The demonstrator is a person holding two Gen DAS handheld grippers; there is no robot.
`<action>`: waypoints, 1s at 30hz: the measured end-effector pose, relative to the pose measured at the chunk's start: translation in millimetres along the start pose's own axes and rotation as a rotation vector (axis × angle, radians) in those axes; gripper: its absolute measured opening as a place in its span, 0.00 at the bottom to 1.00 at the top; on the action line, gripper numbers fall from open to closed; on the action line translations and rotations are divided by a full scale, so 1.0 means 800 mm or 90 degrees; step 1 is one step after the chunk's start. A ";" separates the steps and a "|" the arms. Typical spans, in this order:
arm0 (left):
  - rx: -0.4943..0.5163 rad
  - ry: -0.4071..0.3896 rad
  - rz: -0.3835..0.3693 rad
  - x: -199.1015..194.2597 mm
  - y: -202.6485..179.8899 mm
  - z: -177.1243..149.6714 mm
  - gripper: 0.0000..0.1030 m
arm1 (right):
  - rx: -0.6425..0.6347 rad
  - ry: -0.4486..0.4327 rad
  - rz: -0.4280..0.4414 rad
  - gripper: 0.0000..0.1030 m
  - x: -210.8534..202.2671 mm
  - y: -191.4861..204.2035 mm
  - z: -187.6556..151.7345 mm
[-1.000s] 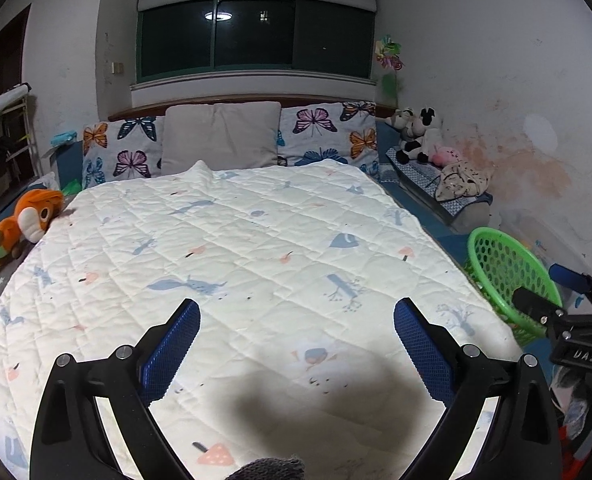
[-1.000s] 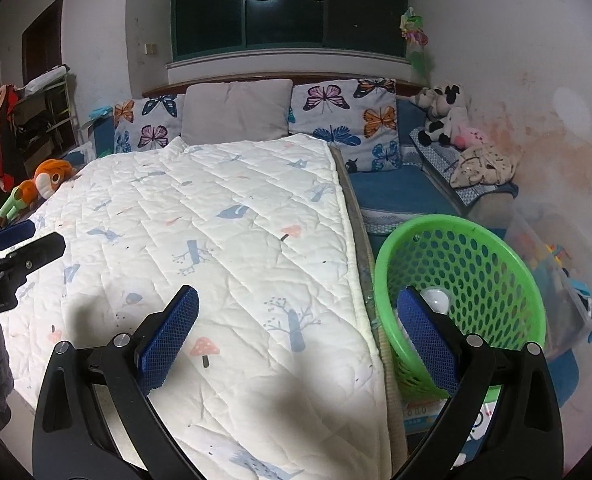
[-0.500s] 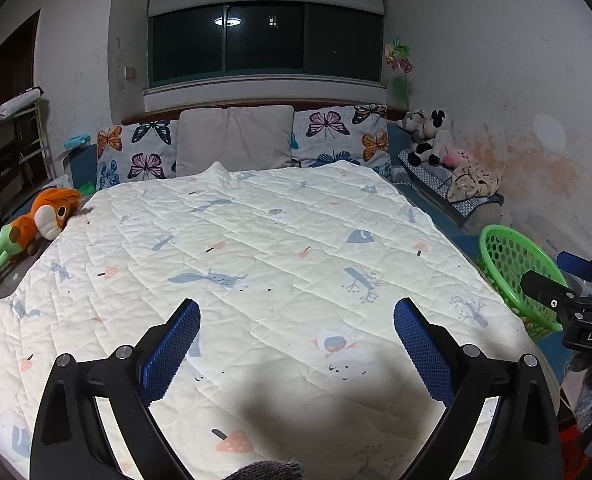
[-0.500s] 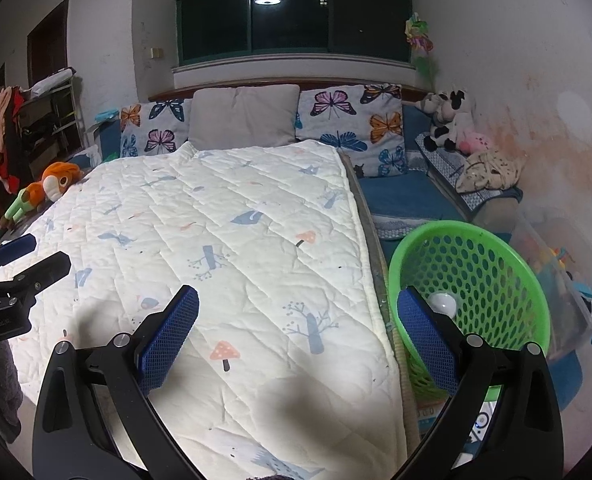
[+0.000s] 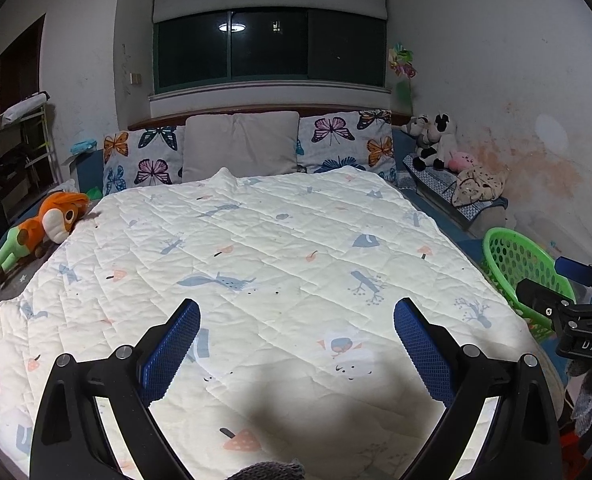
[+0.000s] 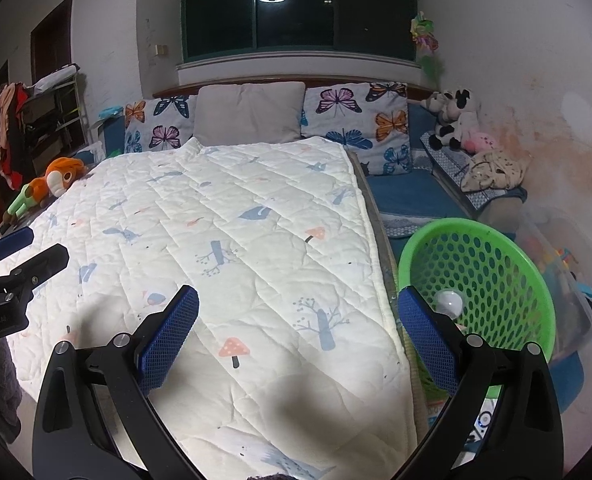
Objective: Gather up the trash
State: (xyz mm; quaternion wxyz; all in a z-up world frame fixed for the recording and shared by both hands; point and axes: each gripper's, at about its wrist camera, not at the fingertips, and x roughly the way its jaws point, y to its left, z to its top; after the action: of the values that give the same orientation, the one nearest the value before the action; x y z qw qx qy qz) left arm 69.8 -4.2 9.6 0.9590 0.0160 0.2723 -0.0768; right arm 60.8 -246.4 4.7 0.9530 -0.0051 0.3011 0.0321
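Observation:
A green perforated basket (image 6: 492,276) stands on the floor at the bed's right side, with a white round object (image 6: 448,301) inside it. The same basket (image 5: 520,264) shows at the right edge of the left wrist view. My left gripper (image 5: 296,320) hangs open over the foot of the white quilt (image 5: 275,264), nothing between its blue pads. My right gripper (image 6: 298,308) is open too, over the quilt's right edge, its right finger in front of the basket. Each gripper shows at the edge of the other's view. No loose trash shows on the quilt.
Butterfly pillows (image 5: 143,156) and a grey pillow (image 5: 241,144) line the headboard. An orange plush toy (image 5: 43,224) lies at the bed's left edge. Stuffed animals (image 6: 454,120) sit on a blue bench at right. A clear plastic bin (image 6: 576,280) stands beyond the basket. Shelves (image 6: 51,120) stand at left.
Both grippers have pulled back and risen, so more of the bed and room shows. The jaws stayed open. The basket and its white object have not moved.

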 end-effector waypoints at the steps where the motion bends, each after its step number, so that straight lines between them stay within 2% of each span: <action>1: 0.000 -0.001 0.001 -0.001 0.001 0.000 0.91 | 0.001 0.000 0.000 0.96 0.000 0.000 0.000; 30: 0.000 -0.006 0.005 -0.002 0.000 0.002 0.91 | 0.005 0.005 0.012 0.96 0.003 0.006 -0.004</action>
State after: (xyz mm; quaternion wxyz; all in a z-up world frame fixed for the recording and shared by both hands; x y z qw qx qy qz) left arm 68.9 -3.9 11.7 0.9605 0.0165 0.2679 -0.0732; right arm 60.8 -241.1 0.6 0.9516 0.0010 0.3048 0.0397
